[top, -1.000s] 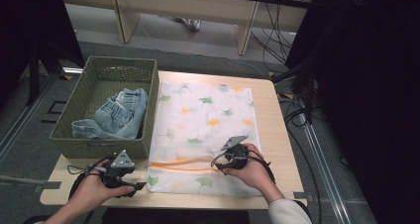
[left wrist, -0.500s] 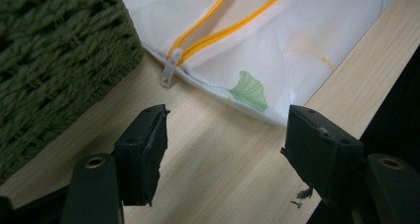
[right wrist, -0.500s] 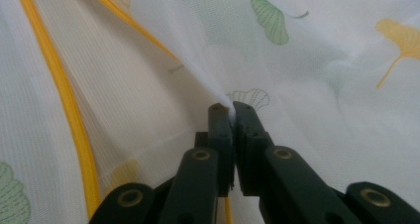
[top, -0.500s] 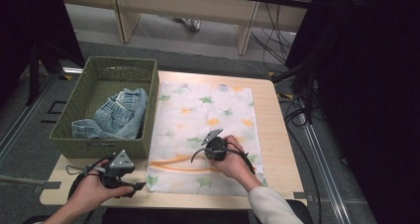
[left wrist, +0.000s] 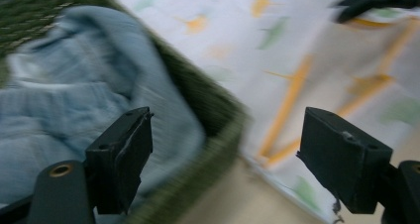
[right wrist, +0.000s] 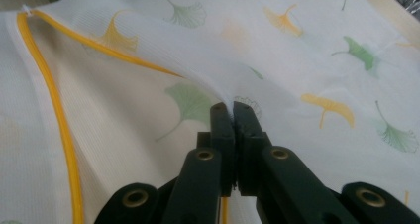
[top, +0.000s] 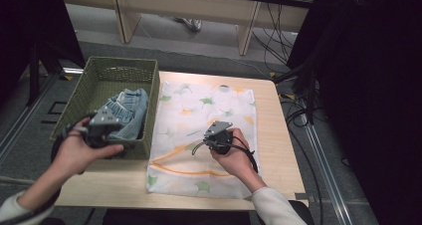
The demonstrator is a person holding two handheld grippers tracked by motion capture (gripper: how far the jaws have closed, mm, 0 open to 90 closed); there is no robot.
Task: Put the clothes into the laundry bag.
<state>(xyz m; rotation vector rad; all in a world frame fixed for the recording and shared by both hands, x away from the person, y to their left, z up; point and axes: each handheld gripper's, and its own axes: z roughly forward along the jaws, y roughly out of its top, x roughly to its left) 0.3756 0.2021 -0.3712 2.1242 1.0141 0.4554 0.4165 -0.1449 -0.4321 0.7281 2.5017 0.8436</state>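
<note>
A white mesh laundry bag (top: 199,130) printed with green and orange ginkgo leaves lies flat on the wooden table (top: 278,130). Its orange zipper edge (right wrist: 54,120) stands open near the front. My right gripper (top: 215,138) is shut on the bag's upper layer (right wrist: 218,80), lifting the fabric into a ridge. A green woven basket (top: 99,75) at the left holds blue denim jeans (top: 127,113). My left gripper (top: 99,128) hovers open over the basket's near right corner, with the jeans (left wrist: 74,95) between and beyond its jaws.
Black cables (top: 298,115) run along the floor to the right of the table. A wooden bench frame (top: 199,6) stands behind the table. The basket's rim (left wrist: 218,115) lies between the jeans and the bag.
My left gripper rose from the table's front left corner to the basket and the jeans. My right gripper slid left and inward, pulling the bag's upper layer up.
</note>
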